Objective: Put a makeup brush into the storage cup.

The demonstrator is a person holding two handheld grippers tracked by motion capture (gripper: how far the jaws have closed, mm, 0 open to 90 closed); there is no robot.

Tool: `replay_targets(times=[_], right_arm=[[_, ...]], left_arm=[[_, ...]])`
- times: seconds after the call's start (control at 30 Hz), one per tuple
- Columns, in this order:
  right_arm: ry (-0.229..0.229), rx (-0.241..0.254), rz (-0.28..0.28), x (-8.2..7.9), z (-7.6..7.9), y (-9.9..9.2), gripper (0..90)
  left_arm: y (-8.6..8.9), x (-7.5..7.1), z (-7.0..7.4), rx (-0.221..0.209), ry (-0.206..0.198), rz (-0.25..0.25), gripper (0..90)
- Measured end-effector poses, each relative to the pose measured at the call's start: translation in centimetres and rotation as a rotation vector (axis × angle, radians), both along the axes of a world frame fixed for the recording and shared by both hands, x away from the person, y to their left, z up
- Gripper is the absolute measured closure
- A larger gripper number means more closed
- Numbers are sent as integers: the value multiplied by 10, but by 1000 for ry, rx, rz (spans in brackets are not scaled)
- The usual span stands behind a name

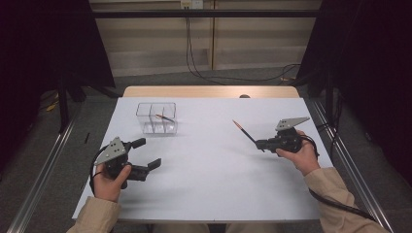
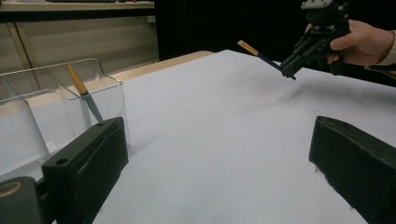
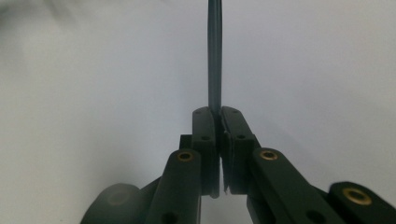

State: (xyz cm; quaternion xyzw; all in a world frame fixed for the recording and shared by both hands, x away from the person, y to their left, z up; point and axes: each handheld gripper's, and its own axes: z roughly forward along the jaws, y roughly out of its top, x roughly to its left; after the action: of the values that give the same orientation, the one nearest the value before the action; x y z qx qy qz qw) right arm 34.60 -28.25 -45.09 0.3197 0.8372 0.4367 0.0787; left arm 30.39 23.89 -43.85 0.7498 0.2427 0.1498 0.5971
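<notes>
A dark pencil (image 1: 244,130) with an orange end sticks out up and to the left from my right gripper (image 1: 259,143), which is shut on it above the right half of the white table. In the right gripper view the pencil (image 3: 214,56) runs straight up from between the closed jaws of my right gripper (image 3: 217,112). The left gripper view shows the same pencil (image 2: 259,55) held at the far right. A second pencil (image 1: 164,117) leans inside the clear divided box (image 1: 156,118). My left gripper (image 1: 148,153) rests open at the near left, nothing between its jaws.
The clear box (image 2: 56,112) stands close by my left gripper's left jaw. The white sheet (image 1: 209,170) covers the table, with a wooden edge (image 1: 209,91) at the far side. Metal rails run along both sides, and cables lie on the floor beyond.
</notes>
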Motion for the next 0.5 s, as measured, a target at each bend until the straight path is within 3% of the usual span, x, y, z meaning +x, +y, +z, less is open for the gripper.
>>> replay_targets(times=[0.17, 0.5], right_arm=[[-23, 68, -16, -3, 1, -2, 850], [-63, 134, -15, -10, 3, 1, 850]], left_arm=[[0, 0, 0, -1, 0, 2, 43], [-1, -1, 1, -4, 1, 0, 43]])
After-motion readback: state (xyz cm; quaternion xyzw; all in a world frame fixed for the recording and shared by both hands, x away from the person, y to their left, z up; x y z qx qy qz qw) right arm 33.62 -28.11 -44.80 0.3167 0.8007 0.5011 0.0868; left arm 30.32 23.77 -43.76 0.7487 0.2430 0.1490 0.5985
